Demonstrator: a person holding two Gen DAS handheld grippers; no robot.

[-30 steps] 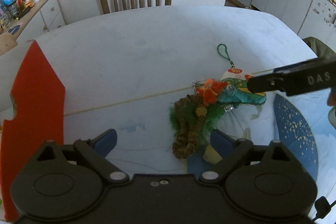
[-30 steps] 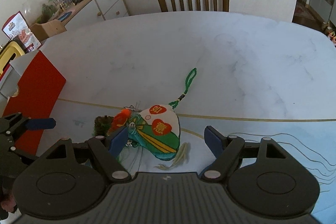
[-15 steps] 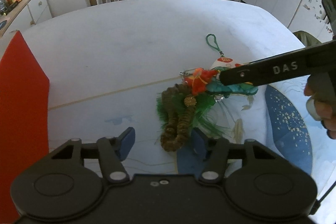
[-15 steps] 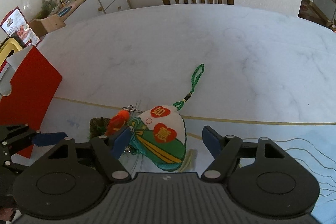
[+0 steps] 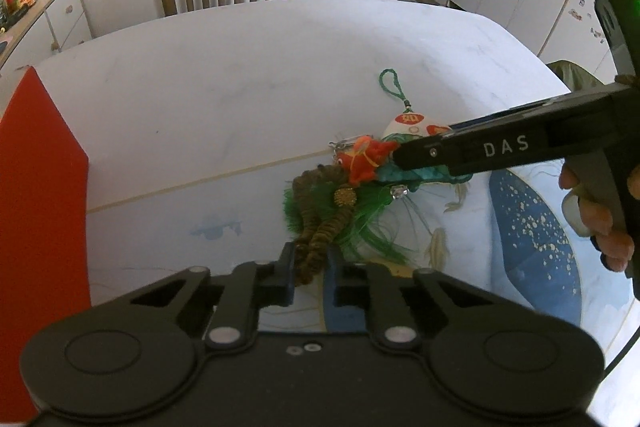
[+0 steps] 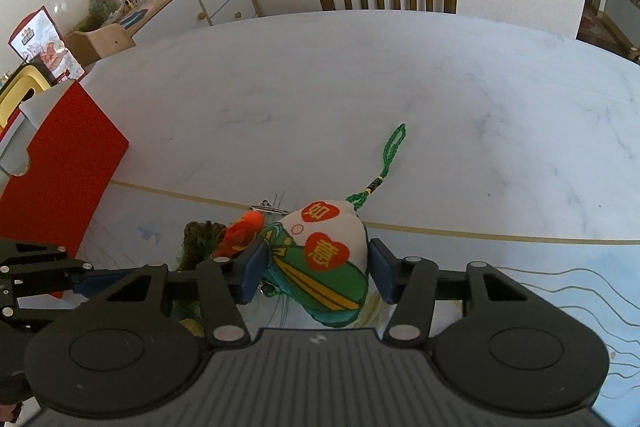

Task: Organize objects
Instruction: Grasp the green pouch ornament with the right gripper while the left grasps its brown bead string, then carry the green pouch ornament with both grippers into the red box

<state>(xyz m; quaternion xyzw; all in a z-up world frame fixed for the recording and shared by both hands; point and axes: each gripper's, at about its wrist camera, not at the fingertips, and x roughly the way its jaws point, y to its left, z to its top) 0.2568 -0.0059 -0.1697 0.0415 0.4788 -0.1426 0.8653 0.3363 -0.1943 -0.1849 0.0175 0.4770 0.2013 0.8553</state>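
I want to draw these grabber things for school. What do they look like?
Both are black plastic. The left gripper has round discs on its body, silver screws and blue fingertip pads. The right gripper has a ribbed black body and dark blue pads. From the left camera, its side reads DAS in white letters, with a green light and a thin black cable.

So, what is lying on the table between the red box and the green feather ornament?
Nothing: in the left wrist view, only bare table lies between the red box and the green feather ornament.
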